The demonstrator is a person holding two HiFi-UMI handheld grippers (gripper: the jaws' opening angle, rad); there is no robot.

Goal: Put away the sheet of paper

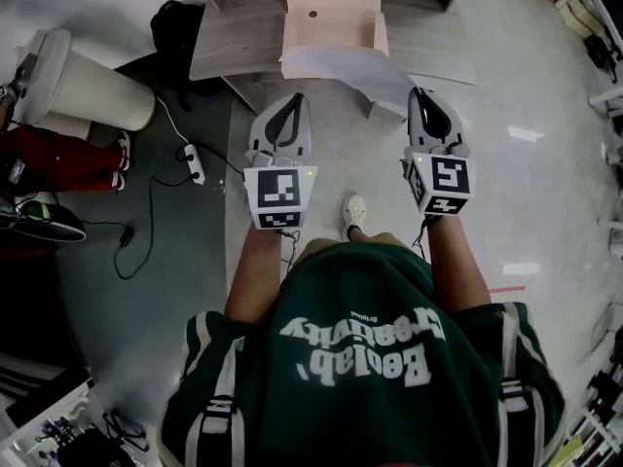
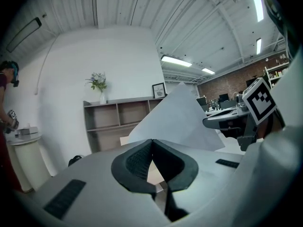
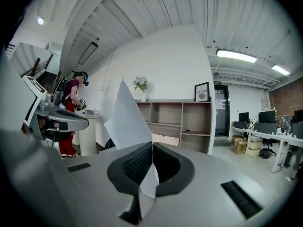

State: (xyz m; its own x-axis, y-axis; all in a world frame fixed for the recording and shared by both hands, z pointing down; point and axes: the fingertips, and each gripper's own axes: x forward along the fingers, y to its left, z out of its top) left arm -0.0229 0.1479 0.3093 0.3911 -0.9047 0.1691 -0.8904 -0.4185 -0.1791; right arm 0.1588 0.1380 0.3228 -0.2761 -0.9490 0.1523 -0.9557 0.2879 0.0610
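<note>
Sheet of paper (image 1: 336, 66) carried in air between both grippers, above floor (image 1: 526, 86). Far edge seen against front rim of pink open box (image 1: 331, 13).

Right gripper (image 3: 152, 148): jaws closed on sheet's right edge, paper pinched between pads (image 3: 136, 164).

Left gripper (image 2: 152, 143): jaws closed, apparently on sheet's left corner, contact poorly shown.
</note>
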